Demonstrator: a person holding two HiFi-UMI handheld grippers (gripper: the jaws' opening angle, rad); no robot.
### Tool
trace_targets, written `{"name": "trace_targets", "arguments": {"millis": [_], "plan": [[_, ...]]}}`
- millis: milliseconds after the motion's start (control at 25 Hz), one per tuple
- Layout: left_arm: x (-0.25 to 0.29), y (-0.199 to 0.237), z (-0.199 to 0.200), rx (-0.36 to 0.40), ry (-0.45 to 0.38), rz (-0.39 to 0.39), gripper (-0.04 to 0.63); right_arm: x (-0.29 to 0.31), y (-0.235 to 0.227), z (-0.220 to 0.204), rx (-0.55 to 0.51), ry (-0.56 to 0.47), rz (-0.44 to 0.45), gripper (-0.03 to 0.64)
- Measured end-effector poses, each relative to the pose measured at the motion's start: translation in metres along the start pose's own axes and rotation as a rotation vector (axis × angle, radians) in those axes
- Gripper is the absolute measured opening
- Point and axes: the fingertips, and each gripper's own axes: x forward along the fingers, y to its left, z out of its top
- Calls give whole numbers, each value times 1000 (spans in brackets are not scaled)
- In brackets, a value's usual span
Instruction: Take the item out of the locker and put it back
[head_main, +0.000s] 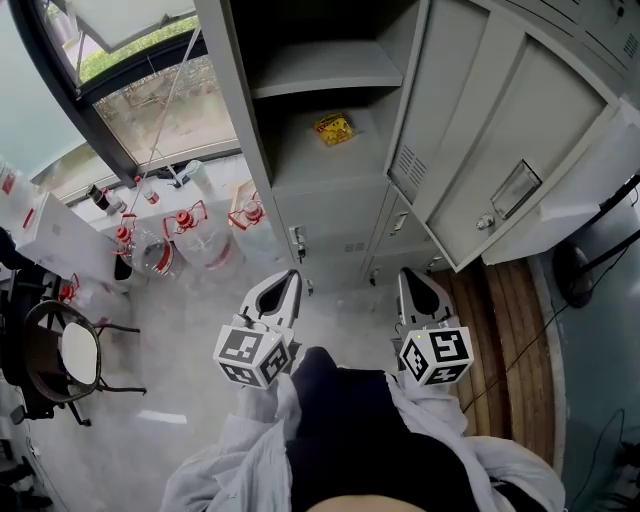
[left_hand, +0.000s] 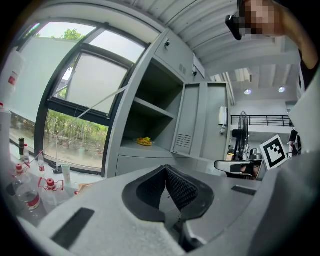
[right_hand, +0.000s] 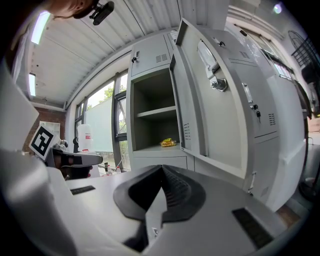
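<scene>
**Head view.** Nearest the lens, the person's sleeves (head_main: 235, 462) carry the left gripper (head_main: 288, 282) and the right gripper (head_main: 409, 280). Both are held low and well short of the locker (head_main: 330, 195). Its door (head_main: 425, 110) stands open. The item (head_main: 334, 128), a small yellow packet, lies on the lower shelf (head_main: 300, 150).

**Left gripper view.** The jaws meet tip to tip with nothing between them. The item (left_hand: 145, 142) rests on the shelf, well ahead.

**Right gripper view.** The jaws are likewise closed and empty. The item (right_hand: 168, 142) lies near the shelf's front edge.

**Stage.** A packet on the shelf with both tongs empty fits either the approach before removal or the withdrawal after its return; the views do not settle which.

**Writing.** Only the square markers on the gripper cubes are legible. Print on the packet and the red labels on the floor bottles (head_main: 190, 240) are too small to read.
</scene>
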Motion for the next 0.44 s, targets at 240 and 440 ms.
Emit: {"name": "trace_targets", "arguments": {"millis": [240, 440], "plan": [[0, -3, -1, 2, 8, -8, 6, -1, 5, -1, 1, 0, 10, -2], [1, -5, -4, 7, 18, -11, 6, -1, 5, -3, 3, 2, 14, 0]]}}
